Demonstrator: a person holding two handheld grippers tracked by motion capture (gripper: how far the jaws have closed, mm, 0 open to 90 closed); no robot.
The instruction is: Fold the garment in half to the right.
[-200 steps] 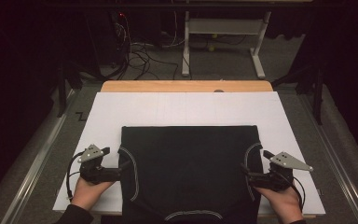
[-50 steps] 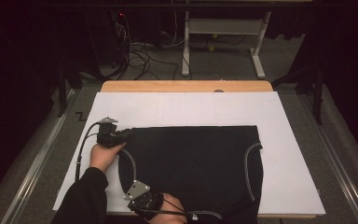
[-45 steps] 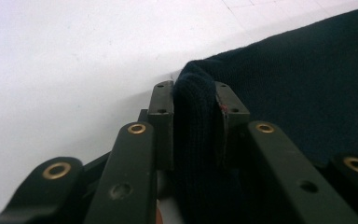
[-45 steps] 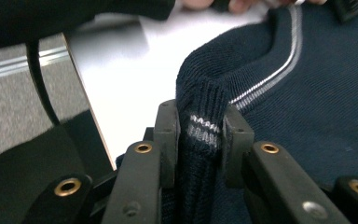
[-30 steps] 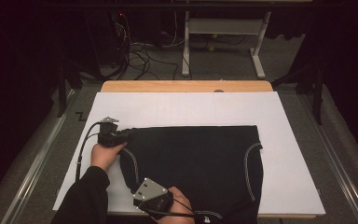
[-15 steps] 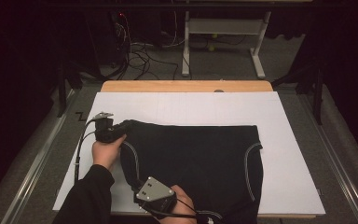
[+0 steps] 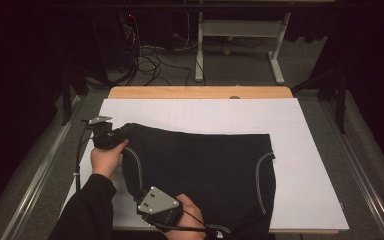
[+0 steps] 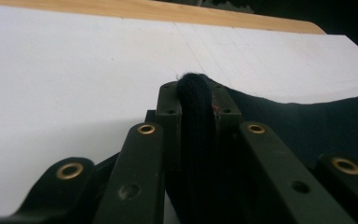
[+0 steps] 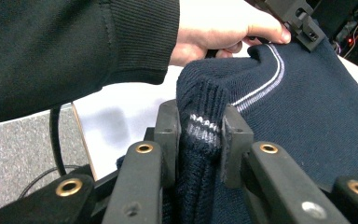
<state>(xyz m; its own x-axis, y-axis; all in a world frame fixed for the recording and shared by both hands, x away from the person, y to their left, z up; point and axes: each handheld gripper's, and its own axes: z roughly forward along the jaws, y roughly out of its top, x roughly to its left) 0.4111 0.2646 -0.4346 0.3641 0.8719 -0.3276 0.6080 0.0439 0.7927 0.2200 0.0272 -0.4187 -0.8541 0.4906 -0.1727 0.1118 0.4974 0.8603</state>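
A dark navy knitted garment (image 7: 205, 165) with pale stripe trim lies spread on the white sheet (image 7: 305, 150). My left gripper (image 7: 111, 136) is shut on its far left corner, which is raised off the sheet; the jaws have just been closing on that fabric. In the left gripper view the knit fold (image 8: 195, 88) sits pinched between the pads of my left gripper (image 8: 196, 93). My right gripper (image 7: 142, 194) is shut on the near left corner by the table's front edge. In the right gripper view the striped ribbed hem (image 9: 201, 126) is clamped in my right gripper (image 9: 200, 119).
The white sheet covers a wooden table whose bare edge (image 7: 200, 92) shows at the back. Beyond it the floor carries cables (image 7: 150, 60) and a white desk frame (image 7: 240, 35). Metal rails (image 7: 35, 175) run along both sides.
My left gripper has risen a little and drawn the far left corner up and back, so the fabric bulges there. The right gripper has stayed at the near left corner.
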